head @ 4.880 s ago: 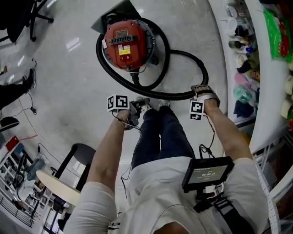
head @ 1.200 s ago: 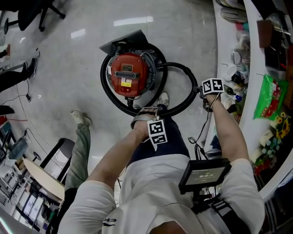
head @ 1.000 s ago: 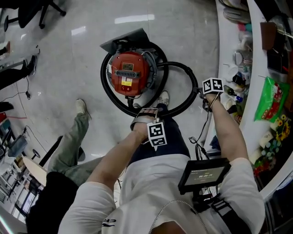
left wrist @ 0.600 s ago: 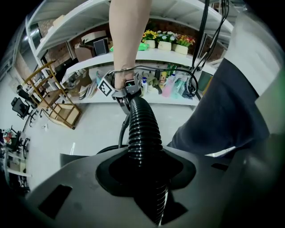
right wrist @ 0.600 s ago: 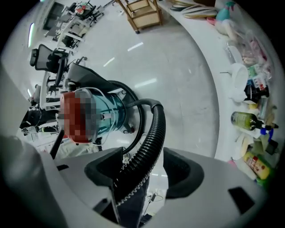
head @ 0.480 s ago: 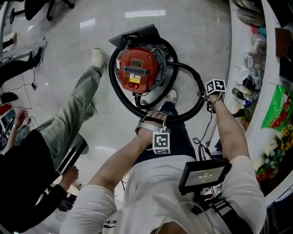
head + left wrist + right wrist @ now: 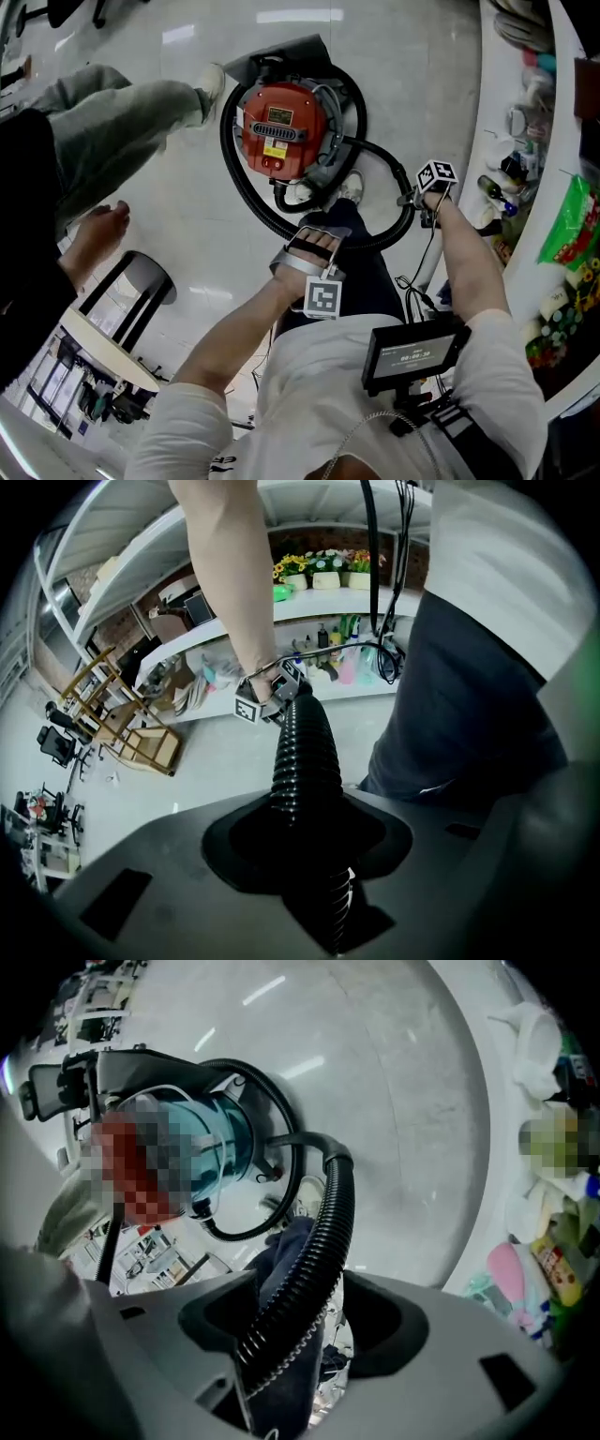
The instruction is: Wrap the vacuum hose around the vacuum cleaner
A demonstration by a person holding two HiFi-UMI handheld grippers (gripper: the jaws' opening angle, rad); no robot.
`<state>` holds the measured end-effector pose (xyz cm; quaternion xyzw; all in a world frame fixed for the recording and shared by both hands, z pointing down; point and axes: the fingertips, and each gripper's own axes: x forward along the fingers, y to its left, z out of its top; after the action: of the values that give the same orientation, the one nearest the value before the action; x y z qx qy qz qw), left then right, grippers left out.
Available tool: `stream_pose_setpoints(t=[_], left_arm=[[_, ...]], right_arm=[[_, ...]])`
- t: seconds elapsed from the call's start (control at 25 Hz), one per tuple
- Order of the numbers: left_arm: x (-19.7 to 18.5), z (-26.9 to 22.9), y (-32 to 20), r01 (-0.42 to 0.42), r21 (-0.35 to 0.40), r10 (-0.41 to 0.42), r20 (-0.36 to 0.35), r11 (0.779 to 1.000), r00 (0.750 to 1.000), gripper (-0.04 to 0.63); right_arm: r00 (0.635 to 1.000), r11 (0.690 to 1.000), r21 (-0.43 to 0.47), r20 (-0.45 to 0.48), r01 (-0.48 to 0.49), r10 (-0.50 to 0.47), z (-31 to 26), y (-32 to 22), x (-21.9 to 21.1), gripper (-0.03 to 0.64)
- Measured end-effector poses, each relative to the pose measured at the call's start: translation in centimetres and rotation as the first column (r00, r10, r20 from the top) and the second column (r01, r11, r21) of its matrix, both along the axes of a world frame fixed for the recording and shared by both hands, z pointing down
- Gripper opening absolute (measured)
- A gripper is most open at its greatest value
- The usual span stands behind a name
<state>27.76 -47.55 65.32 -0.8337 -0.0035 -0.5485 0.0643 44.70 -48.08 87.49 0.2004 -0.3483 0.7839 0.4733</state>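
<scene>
The red vacuum cleaner (image 7: 281, 131) stands on the pale floor with the black ribbed hose (image 7: 236, 183) looped round its body. A second loop of hose swings out right to my right gripper (image 7: 420, 195) and back to my left gripper (image 7: 311, 246) by my leg. In the left gripper view the hose (image 7: 302, 752) fills the gap of my left gripper (image 7: 309, 832), which is shut on it. My right gripper (image 7: 300, 1321) has just been opening its jaws; the hose (image 7: 328, 1232) lies between them, leaning on the left one with a gap to the right.
A bystander in grey-green trousers (image 7: 112, 108) stands at the upper left, one hand (image 7: 98, 225) low. A stool (image 7: 141, 281) and a round table (image 7: 103, 352) are at the left. A white counter (image 7: 506, 141) with bottles runs down the right. A dark floor nozzle (image 7: 281, 54) lies behind the vacuum.
The bystander has walked from the lower left to the upper left. My right gripper has come in toward the vacuum, tightening the outer hose loop. My left gripper has risen a little.
</scene>
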Motion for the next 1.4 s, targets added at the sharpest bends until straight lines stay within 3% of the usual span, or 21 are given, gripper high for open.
stream_pose_setpoints(t=[0.2,0.32,0.56,0.8,1.12,1.4], left_arm=[[0.1,-0.3,1.2,-0.036,0.005,0.036,-0.014,0.999,0.999,0.138],[0.1,0.0,2.0,-0.044,-0.004,0.044,-0.013,0.999,0.999,0.138],[0.3,0.4,1.9,-0.061,0.020,0.061,-0.011,0.998,0.998,0.138],[1.3,0.1,0.3,-0.035,0.056,0.038,-0.047,0.998,0.998,0.138],[2.6,-1.1,-2.7,0.029,0.079,-0.021,-0.099,0.996,0.995,0.140],[2.8,-2.4,-5.2,0.038,0.135,-0.020,-0.133,0.990,0.991,0.139]], right_arm=[[1.000,0.997,-0.072,-0.004,-0.014,0.014,-0.2,2.1,-0.1,0.258],[1.000,0.998,-0.056,-0.028,-0.016,0.014,-0.1,2.1,0.1,0.239],[0.996,0.997,0.069,-0.079,-0.030,0.035,-0.5,-0.4,1.2,0.215],[0.985,0.975,0.218,-0.152,-0.042,0.077,-2.7,-5.2,3.3,0.201],[0.972,0.904,0.426,-0.206,-0.013,0.111,-7.0,-12.8,5.7,0.190],[0.970,0.859,0.511,-0.196,-0.022,0.142,-9.0,-17.2,5.4,0.181]])
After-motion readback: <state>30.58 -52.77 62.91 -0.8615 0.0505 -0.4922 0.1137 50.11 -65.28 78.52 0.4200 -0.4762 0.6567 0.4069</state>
